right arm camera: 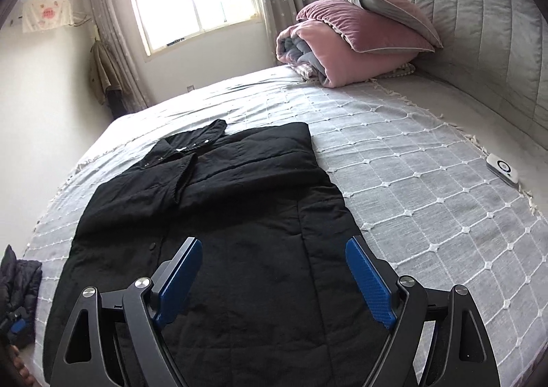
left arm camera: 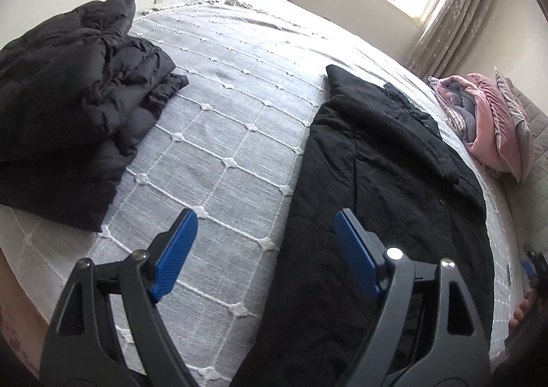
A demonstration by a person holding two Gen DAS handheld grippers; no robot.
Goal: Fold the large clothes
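- My left gripper (left arm camera: 265,219) and right gripper (right arm camera: 273,246) hover with fingers spread, holding nothing.
- Just beyond, the black coat (right arm camera: 219,215) lies flat on the bed (right arm camera: 428,202), bare bedspread along its right edge.
- Far off, the pink quilt (right arm camera: 342,54) sits by the headboard (right arm camera: 486,23).

No lettering can be read; the wall cloth's (right arm camera: 47,11) pink print is too blurred.
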